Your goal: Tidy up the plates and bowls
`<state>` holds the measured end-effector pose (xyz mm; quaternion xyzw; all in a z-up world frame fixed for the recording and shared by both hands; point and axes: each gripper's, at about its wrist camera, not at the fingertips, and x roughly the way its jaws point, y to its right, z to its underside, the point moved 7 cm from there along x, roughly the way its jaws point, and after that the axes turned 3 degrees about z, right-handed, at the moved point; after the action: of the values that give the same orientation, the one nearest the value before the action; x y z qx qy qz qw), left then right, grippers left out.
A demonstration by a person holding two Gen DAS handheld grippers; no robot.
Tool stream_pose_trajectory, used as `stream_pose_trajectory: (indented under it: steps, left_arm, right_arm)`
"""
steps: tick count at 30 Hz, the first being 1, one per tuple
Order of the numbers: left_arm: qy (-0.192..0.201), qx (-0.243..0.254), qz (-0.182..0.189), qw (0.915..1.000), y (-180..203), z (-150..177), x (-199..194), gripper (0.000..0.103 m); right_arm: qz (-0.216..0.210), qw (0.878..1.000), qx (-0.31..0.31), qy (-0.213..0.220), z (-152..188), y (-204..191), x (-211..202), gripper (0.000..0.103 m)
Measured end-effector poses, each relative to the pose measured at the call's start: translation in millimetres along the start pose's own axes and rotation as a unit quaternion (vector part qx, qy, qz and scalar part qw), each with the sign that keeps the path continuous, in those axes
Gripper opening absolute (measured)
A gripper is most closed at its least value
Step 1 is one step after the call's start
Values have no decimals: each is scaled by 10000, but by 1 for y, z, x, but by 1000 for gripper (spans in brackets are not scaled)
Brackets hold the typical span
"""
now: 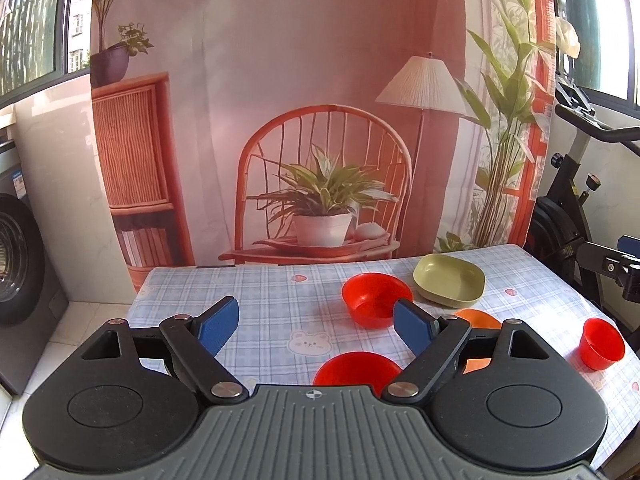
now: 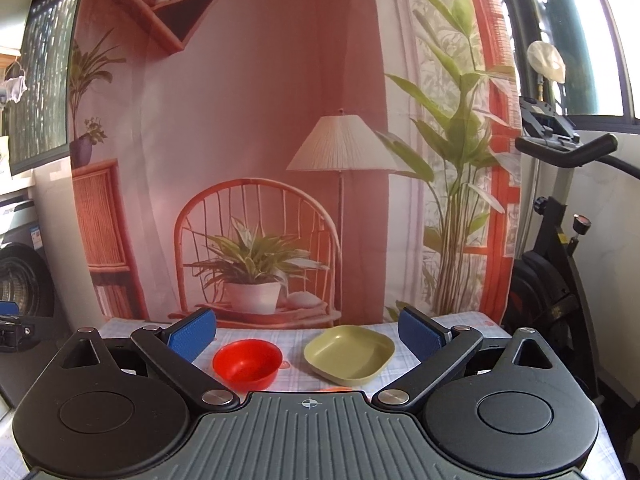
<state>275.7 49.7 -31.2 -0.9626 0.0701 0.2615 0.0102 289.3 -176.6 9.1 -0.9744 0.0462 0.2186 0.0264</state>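
On the checked tablecloth stand a red bowl, a green square plate behind it, a second red bowl close under my left gripper, a small red cup at the right and an orange dish partly hidden by my finger. My left gripper is open and empty above the table. My right gripper is open and empty; the red bowl and the green plate lie between its blue pads, farther off. An orange rim peeks above its body.
A printed backdrop hangs behind the table's far edge. An exercise bike stands at the right, and it also shows in the right wrist view. A washing machine stands at the left. The other gripper's tip shows at far right.
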Motion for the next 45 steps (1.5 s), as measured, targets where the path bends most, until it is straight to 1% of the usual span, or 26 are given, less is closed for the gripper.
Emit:
stream_pose_trajectory:
  steps: [2, 4, 6, 8, 10, 13, 15, 16, 18, 19, 21, 23, 26, 28, 30, 34, 36, 39, 45]
  left_arm:
    - [-262, 14, 93, 9996, 4, 15, 17, 85]
    - [-499, -16, 88, 9987, 5, 31, 32, 81]
    - [-638, -184, 144, 9977, 5, 47, 43, 77]
    - [-738, -349, 300, 9962, 8, 64, 52, 77]
    - [-868, -360, 307, 9951, 11, 77, 60, 77]
    - [-872, -281, 212, 9956, 14, 86, 65, 77]
    - [-959, -268, 259, 9947, 16, 92, 67, 77]
    - [-1011, -259, 261, 9942, 16, 94, 69, 77]
    - [-1176, -219, 220, 9926, 17, 101, 75, 76]
    - [-1248, -224, 182, 9918, 17, 104, 78, 76]
    - [-1328, -268, 150, 9907, 17, 107, 84, 73]
    - [-1395, -372, 212, 9893, 19, 109, 90, 72]
    - [-1540, -474, 346, 9863, 25, 113, 98, 71]
    - [-1648, -443, 299, 9849, 28, 118, 101, 70]
    - [-1784, -521, 281, 9822, 29, 126, 104, 70]
    - [-2037, -642, 285, 9765, 27, 141, 107, 67]
    - [-2115, -605, 279, 9751, 29, 146, 109, 66]
    - [-2223, -514, 373, 9729, 37, 151, 111, 66]
    - [-2397, -322, 419, 9694, 51, 163, 114, 65]
  right_arm:
    - [-43, 9998, -167, -97, 8, -6, 9, 92]
    - [-136, 9993, -259, -235, 18, -11, 19, 85]
    - [-236, 9985, -277, -402, 26, -15, 29, 75]
    - [-243, 9981, -264, -510, 33, -18, 38, 69]
    - [-282, 9974, -237, -612, 39, -21, 47, 68]
    - [-369, 9964, -100, -753, 46, -22, 60, 62]
    - [-413, 9952, -4, -884, 54, -21, 68, 58]
    - [-408, 9945, 16, -964, 60, -19, 72, 54]
    - [-320, 9936, -48, -1086, 70, -17, 78, 48]
    - [-246, 9930, -107, -1153, 76, -15, 81, 47]
    - [-207, 9913, -114, -1292, 86, -12, 86, 41]
    - [-254, 9884, 2, -1500, 98, -9, 91, 37]
    - [-272, 9853, -90, -1687, 113, -8, 95, 29]
    - [-370, 9827, -68, -1816, 122, -10, 95, 28]
    - [-481, 9793, -29, -1965, 133, -12, 94, 21]
    - [-623, 9714, -13, -2292, 156, -17, 90, 20]
    - [-665, 9671, -47, -2455, 169, -19, 88, 20]
    - [-692, 9619, -14, -2644, 182, -19, 86, 20]
    - [-730, 9570, 3, -2809, 192, -19, 84, 19]
